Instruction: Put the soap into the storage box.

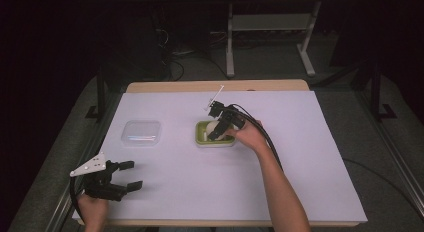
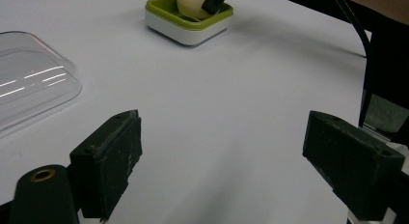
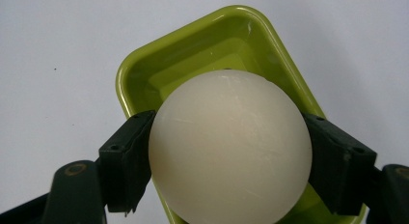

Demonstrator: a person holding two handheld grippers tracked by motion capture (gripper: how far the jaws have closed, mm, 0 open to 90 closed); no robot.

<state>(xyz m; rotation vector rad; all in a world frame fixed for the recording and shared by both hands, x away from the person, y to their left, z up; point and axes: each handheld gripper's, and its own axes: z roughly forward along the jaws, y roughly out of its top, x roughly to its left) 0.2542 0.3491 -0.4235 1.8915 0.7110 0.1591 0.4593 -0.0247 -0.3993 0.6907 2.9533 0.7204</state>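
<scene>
The smooth cream-white ball [image 3: 230,147] hides the near half of the shallow lime-green plastic tray [image 3: 202,45]; beside that tray, the clear plastic lid [image 2: 29,84] is cut off.

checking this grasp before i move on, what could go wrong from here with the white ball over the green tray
1. The white ball is smooth and round, pinched only at its sides by the right gripper; it might squirt out.
2. The green tray is small, so a dropped ball may bounce out.
3. The left gripper rests open, too far to catch it.
</scene>
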